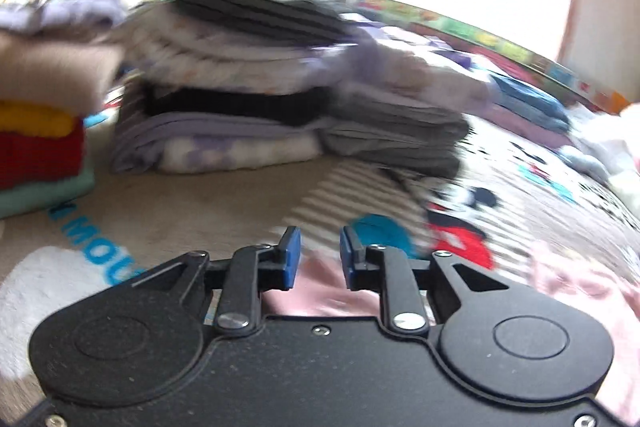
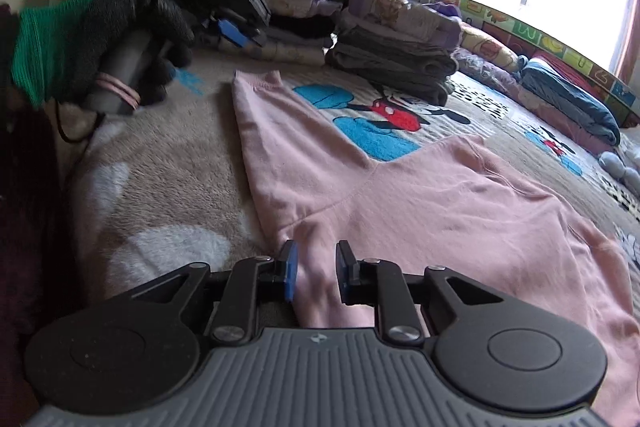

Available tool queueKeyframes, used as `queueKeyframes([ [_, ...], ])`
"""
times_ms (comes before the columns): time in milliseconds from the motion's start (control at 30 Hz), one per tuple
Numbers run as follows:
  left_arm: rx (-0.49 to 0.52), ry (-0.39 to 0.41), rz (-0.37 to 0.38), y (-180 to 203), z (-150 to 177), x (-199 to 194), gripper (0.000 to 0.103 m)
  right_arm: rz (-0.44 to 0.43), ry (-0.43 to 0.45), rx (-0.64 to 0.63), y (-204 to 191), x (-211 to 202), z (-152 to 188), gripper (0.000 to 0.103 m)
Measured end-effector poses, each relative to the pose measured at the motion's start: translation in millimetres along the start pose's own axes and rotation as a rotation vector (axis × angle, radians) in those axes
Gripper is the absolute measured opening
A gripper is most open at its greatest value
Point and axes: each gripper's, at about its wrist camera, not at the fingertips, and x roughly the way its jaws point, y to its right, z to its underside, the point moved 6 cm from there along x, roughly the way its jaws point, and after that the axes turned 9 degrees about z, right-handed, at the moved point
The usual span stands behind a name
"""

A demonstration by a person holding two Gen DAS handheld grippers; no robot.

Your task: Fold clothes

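Pink garment (image 2: pixel 420 211) spread flat on a cartoon-print blanket (image 2: pixel 168 187), near edge at the right gripper (image 2: pixel 314 277), far end reaching toward the stacks of folded clothes (image 2: pixel 392 67). Two long limbs diverging from a shared junction near the middle of the right wrist view, one running up and left to a ribbed cuff (image 2: pixel 260 79), the other out to the right; pants or sleeved top not decidable. Long axis from the near edge away toward the stacks, cuffed end pointing away from the person. Right gripper: blue pads set a little apart, a raised pink fold lying between them; pressing contact not discernible, so pinch or mere straddle left open. Left gripper (image 1: pixel 319 257): pads likewise parted by a narrow gap, nothing clamped, pink cloth visible below and beyond; in the right wrist view, carried by a gloved hand (image 2: pixel 104 39) above the blanket, well clear of the cuff. Likely faults from here: a thin fold slipping from parted pads on lifting; a one-sided pull skewing the garment and wrinkling the flat limbs; plush blanket caught together with the cloth; a wide sweep of the left gripper toppling the nearby stacks. Left wrist view blurred, fine detail unreliable.
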Motion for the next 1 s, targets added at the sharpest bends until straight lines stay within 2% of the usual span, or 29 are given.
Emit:
queueKeyframes([
  [100, 0.097, 0.001, 0.061, 43.0, 7.3, -7.0, 0.023, 0.007, 0.029, 0.082, 32.7, -31.4, 9.4, 0.024],
  [167, 0.165, -0.007, 0.115, 77.3, 15.2, -9.2, 0.025, 0.029, 0.047, 0.198, 70.4, -52.9, 18.8, 0.026],
  [233, 0.245, -0.011, 0.166, 114.0, 25.8, -12.8, 0.029, 0.064, 0.073, 0.346, 114.5, -74.7, 32.8, 0.032],
  [267, 0.295, -0.010, 0.195, 134.2, 32.7, -16.3, 0.030, 0.090, 0.084, 0.419, 137.9, -84.5, 42.0, 0.033],
  [333, 0.394, -0.007, 0.263, 173.6, 49.3, -27.1, 0.043, 0.164, 0.096, 0.537, 182.8, -100.8, 64.2, 0.038],
  [400, 0.492, 0.000, 0.330, 211.5, 69.5, -40.5, 0.043, 0.254, 0.093, 0.646, 227.5, -113.6, 89.8, 0.039],
  [467, 0.604, -0.002, 0.405, 250.0, 94.1, -57.0, 0.045, 0.319, 0.084, 0.834, 274.1, -119.1, 122.2, 0.040],
  [533, 0.736, 0.006, 0.475, 286.4, 122.4, -75.1, 0.047, 0.356, 0.078, 0.997, 308.4, -118.9, 154.1, 0.045],
  [633, 0.923, 0.033, 0.560, 329.0, 165.1, -102.9, 0.051, 0.355, 0.083, 1.193, 338.8, -112.1, 192.5, 0.050],
  [700, 1.013, 0.039, 0.591, 344.0, 189.2, -113.5, 0.052, 0.330, 0.092, 1.297, 348.7, -106.5, 212.0, 0.056],
  [733, 1.058, 0.042, 0.606, 351.5, 201.3, -118.8, 0.053, 0.316, 0.094, 1.339, 351.5, -102.1, 219.1, 0.056],
  [800, 1.140, 0.049, 0.629, 364.5, 222.9, -127.6, 0.053, 0.298, 0.108, 1.380, 353.7, -96.3, 225.1, 0.055],
  [1000, 1.251, 0.059, 0.589, 374.6, 243.8, -122.9, 0.053, 0.262, 0.129, 1.383, 361.8, -80.8, 222.7, 0.055],
])
